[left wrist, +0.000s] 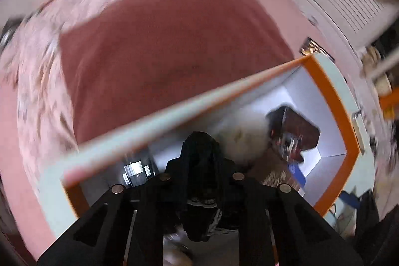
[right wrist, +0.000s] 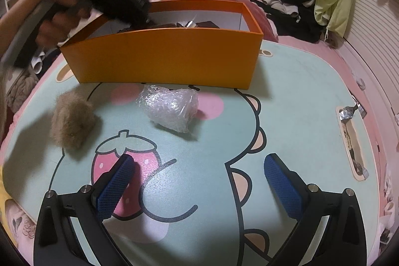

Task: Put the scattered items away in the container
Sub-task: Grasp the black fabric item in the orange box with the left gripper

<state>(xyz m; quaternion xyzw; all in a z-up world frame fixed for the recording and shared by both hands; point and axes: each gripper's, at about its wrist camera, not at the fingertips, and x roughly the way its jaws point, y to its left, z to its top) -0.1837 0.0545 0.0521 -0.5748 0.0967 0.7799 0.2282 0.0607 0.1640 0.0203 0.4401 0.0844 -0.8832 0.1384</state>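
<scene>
Left gripper (left wrist: 199, 161) is over the orange box (right wrist: 162, 56), jaws clenched on a dark cloth (left wrist: 199, 153) hanging above the box interior. Right gripper (right wrist: 199, 181) hovers above the surface (right wrist: 286, 104), jaws released and holding nothing. A bubble-wrap bundle (right wrist: 170, 109) and a brown fluff ball (right wrist: 72, 124) lie outside, near the box front.

The right gripper (right wrist: 198, 181) has two black angular arms that spread in a V, each ending in a blue pad (right wrist: 283, 187) with a fine cross-hatched grain. Round silver screws (right wrist: 86, 188) sit at the joints of the arms (two on each side). The left gripper (left wrist: 200, 161) shows the same black arms with triangular cut-outs and coin-like silver screws. From outside, its body is a bulky black housing with ribbed markings, in a bare hand (right wrist: 58, 16) with no sleeve showing.
</scene>
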